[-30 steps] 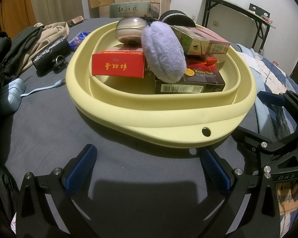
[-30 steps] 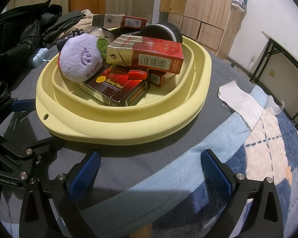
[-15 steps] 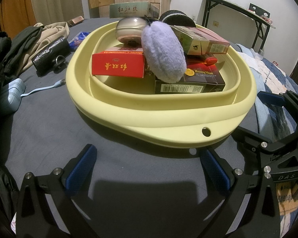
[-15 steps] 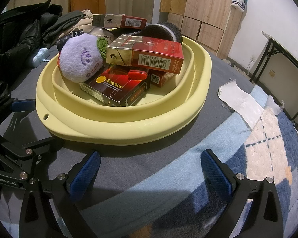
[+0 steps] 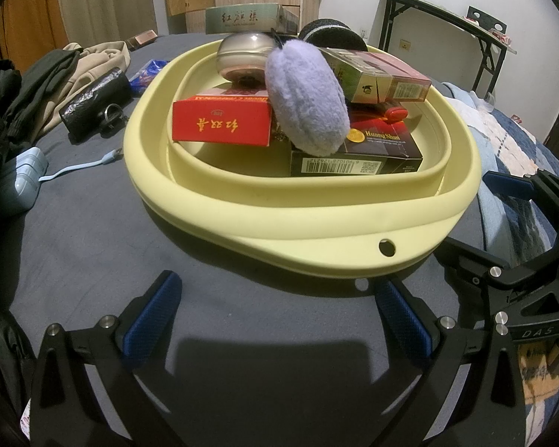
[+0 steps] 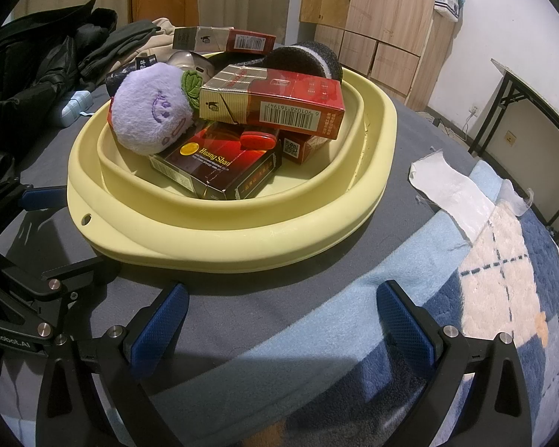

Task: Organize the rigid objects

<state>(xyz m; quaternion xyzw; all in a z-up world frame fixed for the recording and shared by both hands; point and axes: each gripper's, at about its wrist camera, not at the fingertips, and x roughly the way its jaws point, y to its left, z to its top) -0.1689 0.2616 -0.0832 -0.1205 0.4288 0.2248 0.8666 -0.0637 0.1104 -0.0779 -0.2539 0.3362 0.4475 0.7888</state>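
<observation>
Pale yellow, the basin point(image 5: 302, 219) sits on a grey bed sheet point(image 5: 93, 246), piled with a lilac plush toy point(image 6: 152, 115), a red carton point(image 5: 221, 124), a dark Huang Shan carton point(image 6: 216, 165) and a red-and-gold carton point(image 6: 275, 102); a round metal thing point(image 5: 244, 54), perhaps a tin, lies behind. The left gripper point(image 5: 277, 311) and right gripper point(image 6: 279, 313) hover just before the basin's rim, fingers point(image 6: 404, 314) wide and empty. A checked blanket point(image 6: 503, 298) lies to the right.

left gripper point(image 5: 277, 316): fingers spread, empty | right gripper point(image 6: 281, 316): fingers spread, empty
</observation>
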